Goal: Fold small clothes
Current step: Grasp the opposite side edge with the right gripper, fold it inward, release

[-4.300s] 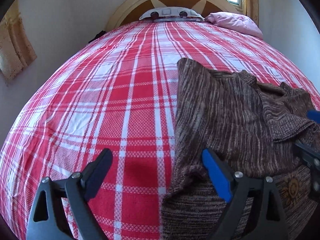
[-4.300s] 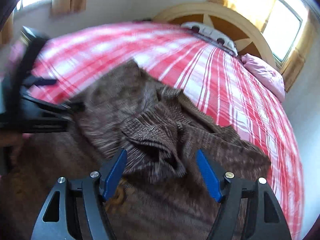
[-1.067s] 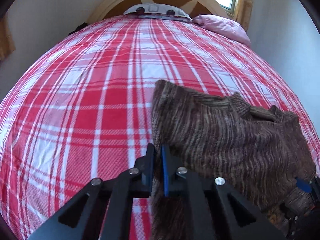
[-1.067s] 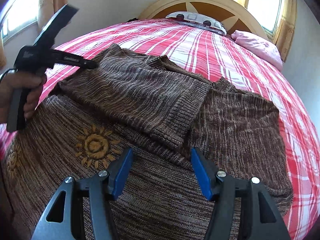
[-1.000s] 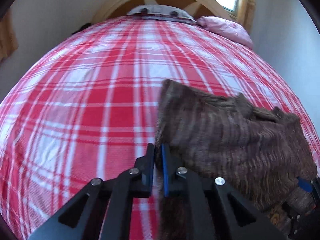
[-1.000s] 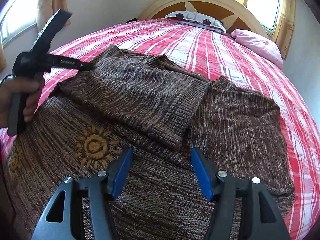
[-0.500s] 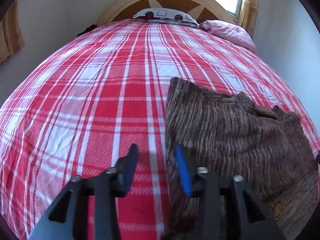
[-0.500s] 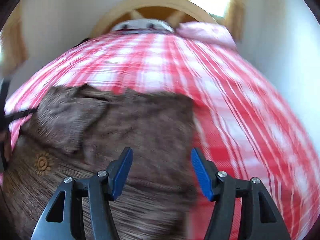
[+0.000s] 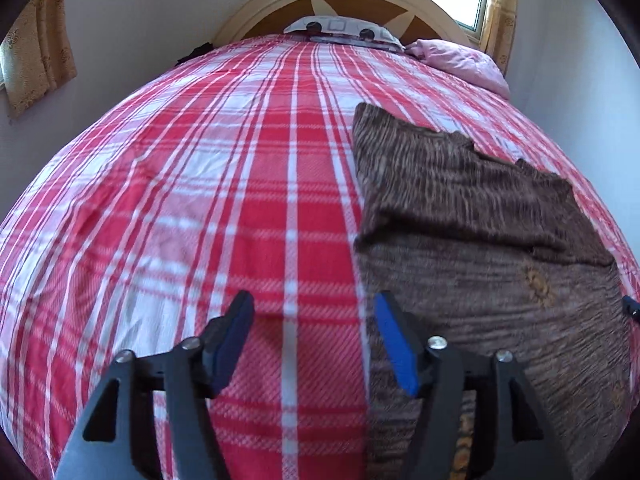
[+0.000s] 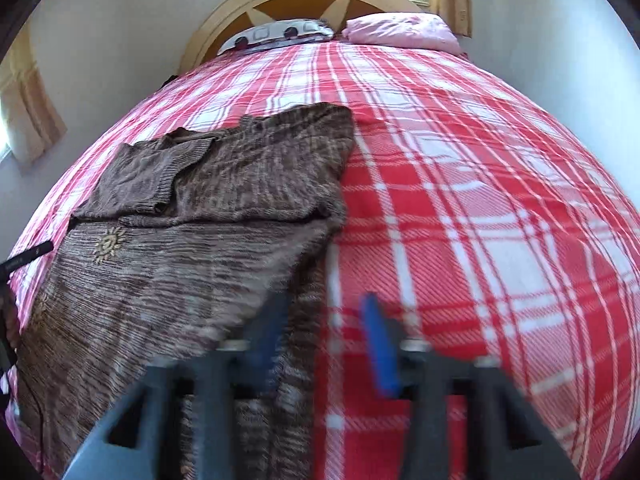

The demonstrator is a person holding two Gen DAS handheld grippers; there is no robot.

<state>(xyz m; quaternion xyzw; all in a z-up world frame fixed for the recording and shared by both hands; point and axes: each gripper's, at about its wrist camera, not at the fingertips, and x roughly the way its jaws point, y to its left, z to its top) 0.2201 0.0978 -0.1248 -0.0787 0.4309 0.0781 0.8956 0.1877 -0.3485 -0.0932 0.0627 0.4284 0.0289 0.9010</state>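
Note:
A brown striped knit sweater (image 9: 472, 216) with small yellow sun motifs lies flat on the red plaid bedspread (image 9: 240, 184), both sleeves folded in over its chest. My left gripper (image 9: 314, 322) is open and empty, its right finger at the sweater's left edge. In the right wrist view the sweater (image 10: 208, 216) fills the left side. My right gripper (image 10: 324, 334) is open and empty, blurred by motion, straddling the sweater's right edge. The left gripper's tip (image 10: 24, 258) shows at the far left there.
The wooden headboard (image 9: 340, 4) stands at the far end with a patterned pillow (image 9: 344, 32) and a pink pillow (image 9: 460, 64). Curtained windows (image 9: 36, 40) flank the bed. Bare plaid bedspread (image 10: 480, 200) lies right of the sweater.
My left gripper let go of the folded left sleeve, opened and drew back toward the hem. My right gripper swung right, from over the sweater's middle to its right edge.

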